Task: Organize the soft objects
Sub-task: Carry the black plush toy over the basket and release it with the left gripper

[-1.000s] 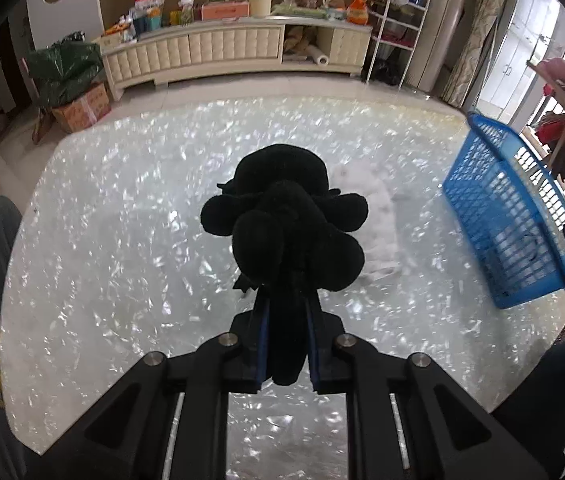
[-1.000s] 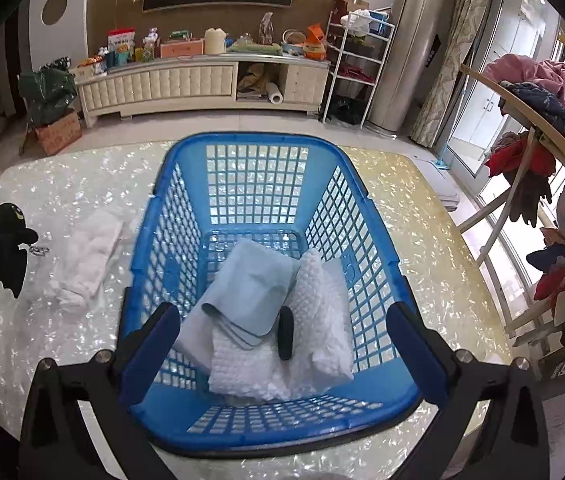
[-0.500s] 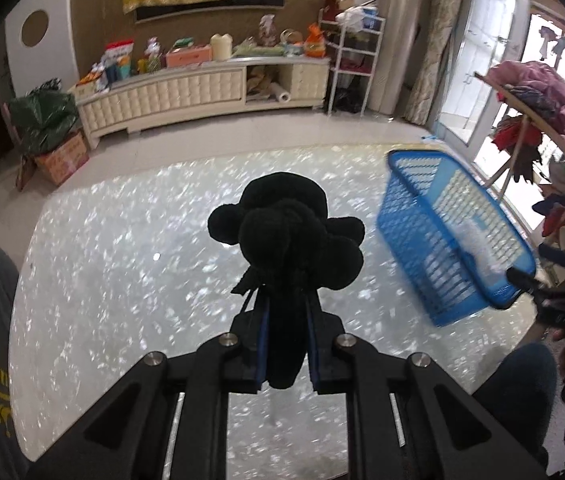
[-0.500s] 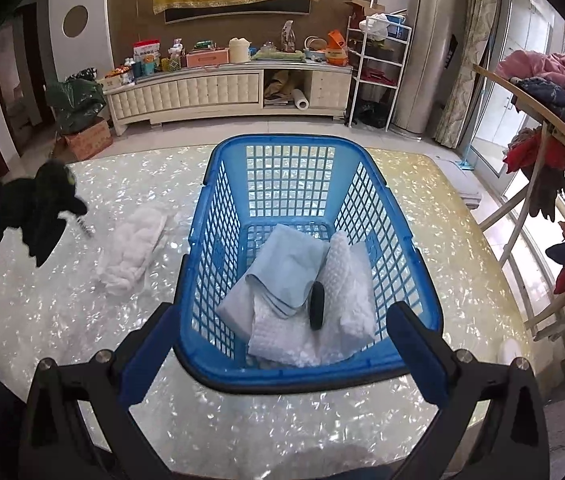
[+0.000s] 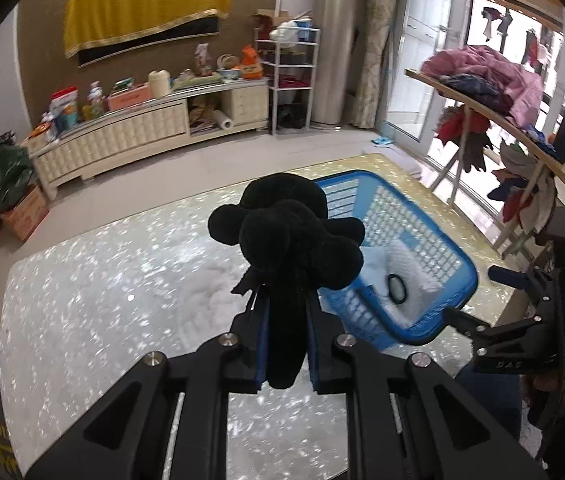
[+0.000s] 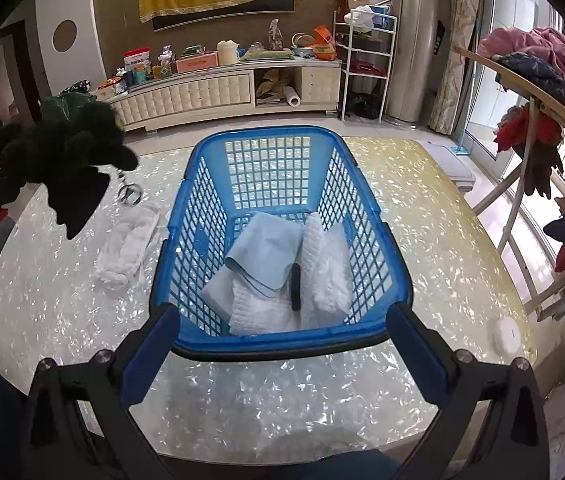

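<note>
My left gripper [image 5: 285,354] is shut on a black plush toy [image 5: 288,248], held up in the air to the left of the blue basket [image 5: 448,320]. From the right wrist view the black plush toy [image 6: 66,156] hangs above the table at the far left, a key ring dangling below it. My right gripper [image 6: 282,344] stands open just in front of the near rim of the blue basket [image 6: 266,346]. Inside lie a light blue cloth [image 6: 266,256], a white textured towel [image 6: 326,272] and a black band [image 6: 295,286]. A white cloth [image 6: 128,246] lies on the table left of the basket.
The shiny pearl-patterned table [image 6: 442,248] holds a small white round disc [image 6: 506,334] near its right edge. A clothes rack [image 6: 542,92] hung with garments stands to the right. A long low cabinet [image 6: 202,92] with clutter runs along the far wall.
My left gripper has risen and swung right with the plush toy, bringing the basket from the frame's right edge to just beside the toy. The right gripper drew back slightly from the basket.
</note>
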{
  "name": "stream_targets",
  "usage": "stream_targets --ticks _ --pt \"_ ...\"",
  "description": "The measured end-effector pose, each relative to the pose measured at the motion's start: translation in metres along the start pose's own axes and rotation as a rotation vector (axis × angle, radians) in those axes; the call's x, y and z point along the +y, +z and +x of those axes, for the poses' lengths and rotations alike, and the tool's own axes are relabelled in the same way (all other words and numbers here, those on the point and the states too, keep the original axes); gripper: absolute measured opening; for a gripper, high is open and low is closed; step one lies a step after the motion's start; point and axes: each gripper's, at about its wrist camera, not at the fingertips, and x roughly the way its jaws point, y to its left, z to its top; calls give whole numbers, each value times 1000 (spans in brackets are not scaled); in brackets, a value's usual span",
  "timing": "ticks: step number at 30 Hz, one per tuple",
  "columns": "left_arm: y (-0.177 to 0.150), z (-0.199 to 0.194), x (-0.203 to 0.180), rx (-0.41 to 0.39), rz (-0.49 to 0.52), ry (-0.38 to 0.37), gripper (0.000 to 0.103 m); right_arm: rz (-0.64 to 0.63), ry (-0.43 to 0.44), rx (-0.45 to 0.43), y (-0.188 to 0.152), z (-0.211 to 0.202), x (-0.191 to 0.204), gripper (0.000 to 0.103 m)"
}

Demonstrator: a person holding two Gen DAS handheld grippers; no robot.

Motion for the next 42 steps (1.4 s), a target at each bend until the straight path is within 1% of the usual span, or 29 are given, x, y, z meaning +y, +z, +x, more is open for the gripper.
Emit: stream_targets --ticks 6,10,16,18,20,26,33,37,42 --pt "10 12 -25 -3 28 -48 14 14 9 0 -3 0 -4 103" --pt "12 23 -38 8 54 -76 14 30 14 -3 -3 1 -8 103" --pt "21 38 -55 13 91 -96 14 50 24 -1 -1 6 -17 103" --pt "24 44 -59 13 106 -91 14 56 30 -4 0 8 -18 103" --pt "28 50 -63 4 120 -83 14 69 36 -10 2 10 -20 103" --pt "39 74 -68 -12 154 -98 14 74 44 -6 6 18 -17 103" --pt "45 108 -77 25 183 -136 14 90 42 -9 8 22 -23 103" --pt "45 131 -85 63 191 -149 14 103 42 -7 8 21 -26 103" --pt "39 143 -92 72 208 -142 14 112 25 5 7 23 -30 103"
